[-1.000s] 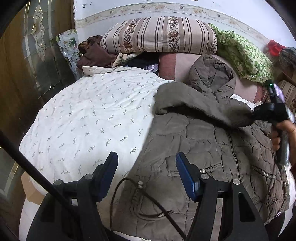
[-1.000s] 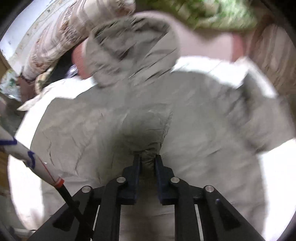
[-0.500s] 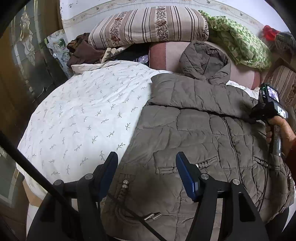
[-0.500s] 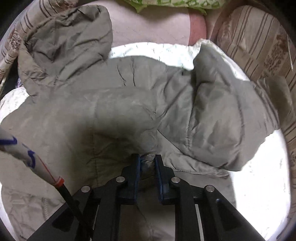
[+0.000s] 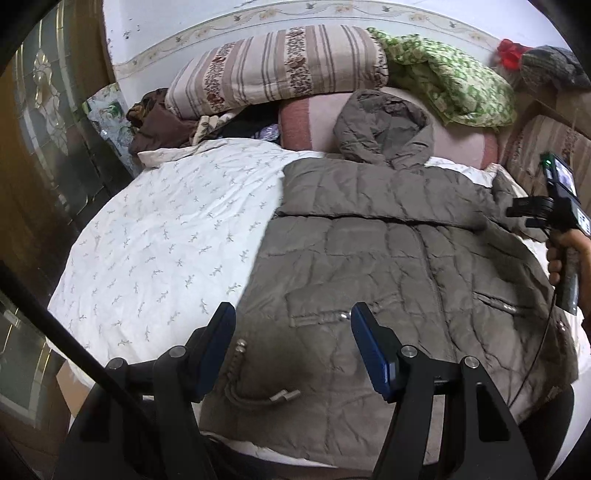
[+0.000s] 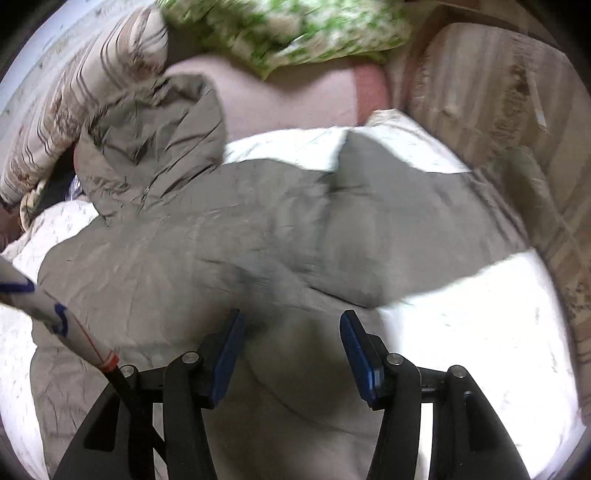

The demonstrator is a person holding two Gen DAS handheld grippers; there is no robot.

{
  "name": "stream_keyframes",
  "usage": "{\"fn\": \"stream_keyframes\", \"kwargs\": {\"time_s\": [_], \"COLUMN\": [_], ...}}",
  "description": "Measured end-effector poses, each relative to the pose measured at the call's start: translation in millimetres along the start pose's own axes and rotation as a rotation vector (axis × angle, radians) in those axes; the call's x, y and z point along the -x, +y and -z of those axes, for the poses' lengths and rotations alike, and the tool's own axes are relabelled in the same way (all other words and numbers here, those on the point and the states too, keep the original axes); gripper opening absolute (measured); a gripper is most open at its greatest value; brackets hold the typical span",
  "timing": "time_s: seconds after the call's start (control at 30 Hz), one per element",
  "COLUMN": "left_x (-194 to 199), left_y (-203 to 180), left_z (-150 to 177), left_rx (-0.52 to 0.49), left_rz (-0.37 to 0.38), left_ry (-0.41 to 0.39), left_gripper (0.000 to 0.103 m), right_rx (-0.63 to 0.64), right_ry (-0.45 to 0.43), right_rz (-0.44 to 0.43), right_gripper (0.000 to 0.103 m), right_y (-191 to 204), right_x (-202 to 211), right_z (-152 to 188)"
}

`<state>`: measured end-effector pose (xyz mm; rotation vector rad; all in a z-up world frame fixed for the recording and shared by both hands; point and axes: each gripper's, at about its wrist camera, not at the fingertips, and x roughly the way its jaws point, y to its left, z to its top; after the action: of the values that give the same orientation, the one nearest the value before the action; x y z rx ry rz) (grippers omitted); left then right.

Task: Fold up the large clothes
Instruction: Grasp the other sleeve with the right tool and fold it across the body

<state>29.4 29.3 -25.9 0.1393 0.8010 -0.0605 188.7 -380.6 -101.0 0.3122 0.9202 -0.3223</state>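
Two grippers hang over the coat (image 5: 388, 258) spread on the bed (image 5: 166, 240). The left gripper (image 5: 291, 328) stands half open, empty. The right gripper (image 6: 291, 332) is opening, clamping nothing.

Both views ride low behind their own tongs and look steeply down across the bed (image 5: 155, 236) toward the headboard wall at 12 o'clock. The left wrist view sits near the foot edge, with the grey coat (image 5: 388, 266) spread from centre to 3 o'clock. The right wrist view hangs closer over the coat (image 6: 229, 236) and is motion-blurred. Both share the coat's hood (image 5: 384, 129) (image 6: 155, 140), the striped pillow (image 5: 280, 70) (image 6: 92, 103) and the green quilt (image 5: 454, 81) (image 6: 295, 29).
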Motion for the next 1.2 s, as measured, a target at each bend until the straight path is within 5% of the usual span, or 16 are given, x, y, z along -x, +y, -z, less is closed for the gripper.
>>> {"fn": "stream_keyframes", "kwargs": {"time_s": [0.4,0.6,0.77,0.83,0.9,1.03,1.2], "left_x": [-1.6,-30.4,-50.2,-54.3,-56.8,-56.5,-51.6], "left_y": [-39.5,-53.5,-63.7,-67.8,-72.0,-71.6,-58.7], "left_z": [2.7,-1.4,-7.0,-7.9,-6.9,-4.8,-1.7], "left_rx": [-0.074,-0.069,-0.065,-0.07,-0.079,-0.084,-0.051], "left_rz": [0.029,-0.012,-0.043,-0.045,-0.045,-0.044,-0.035], "left_ry": [0.017,0.101,0.143,0.152,0.16,0.16,0.149], "left_gripper": [0.064,0.064,0.064,0.064,0.064,0.064,0.064], "right_rx": [-0.296,-0.353,-0.398,-0.347,-0.272,-0.27,-0.378], "right_ry": [-0.033,-0.056,-0.072,-0.092,-0.095,-0.123,-0.231], "right_rz": [0.311,0.35,0.332,0.337,0.378,0.382,0.395], "right_gripper": [0.067,0.074,0.076,0.068,0.015,0.012,0.007], "right_y": [-221.1,-281.2,-292.6,-281.2,-270.7,-266.9,-303.7], "right_x": [5.5,-17.7,-37.1,-42.3,-45.5,-26.3,53.7], "right_z": [0.6,-42.2,-64.3,-73.2,-82.1,-84.0,-79.5]}}
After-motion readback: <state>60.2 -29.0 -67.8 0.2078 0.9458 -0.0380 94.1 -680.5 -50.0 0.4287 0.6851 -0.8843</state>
